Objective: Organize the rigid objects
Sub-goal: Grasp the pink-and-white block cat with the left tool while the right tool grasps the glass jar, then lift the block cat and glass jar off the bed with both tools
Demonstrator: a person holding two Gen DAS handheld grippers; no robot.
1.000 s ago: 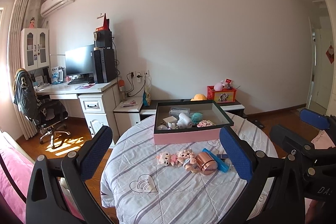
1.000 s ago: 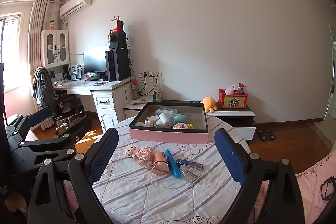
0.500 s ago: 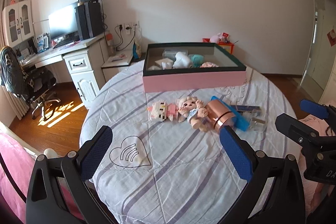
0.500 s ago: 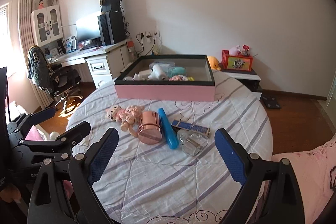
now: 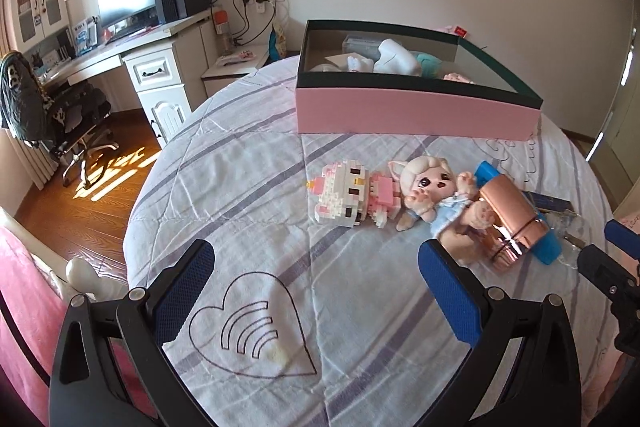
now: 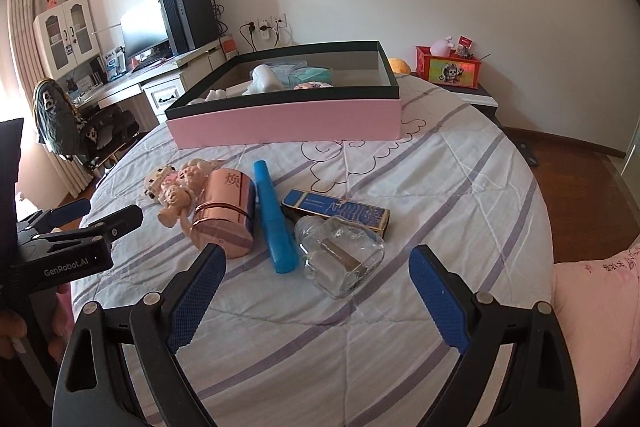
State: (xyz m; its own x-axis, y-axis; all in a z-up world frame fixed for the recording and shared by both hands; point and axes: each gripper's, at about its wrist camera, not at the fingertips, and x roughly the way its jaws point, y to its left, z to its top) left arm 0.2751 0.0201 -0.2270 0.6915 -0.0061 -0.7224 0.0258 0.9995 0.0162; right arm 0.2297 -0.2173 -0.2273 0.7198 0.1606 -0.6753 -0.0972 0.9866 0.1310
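One glass bottle (image 6: pixel 340 259), right view only

The right gripper (image 6: pixel 316 291) hangs spread wide above a glass bottle (image 6: pixel 340 259), beside a blue tube (image 6: pixel 276 223) and a pink box (image 6: pixel 288 123).

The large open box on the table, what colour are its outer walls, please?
Pink, with a dark rim; the large open box shows best in the right wrist view.

Round table (image 6: pixel 480 187) covered by a white quilted cloth with purple stripes. Lying directly on it: pink rectangular box with dark rim (image 6: pixel 288 127), white-pink brick figure (image 5: pixel 348 195), plush doll (image 5: pixel 432 195), rose-gold cylinder (image 6: pixel 224 219), blue tube (image 6: pixel 274 223), clear glass bottle (image 6: pixel 340 255), blue flat box (image 6: pixel 336 209).
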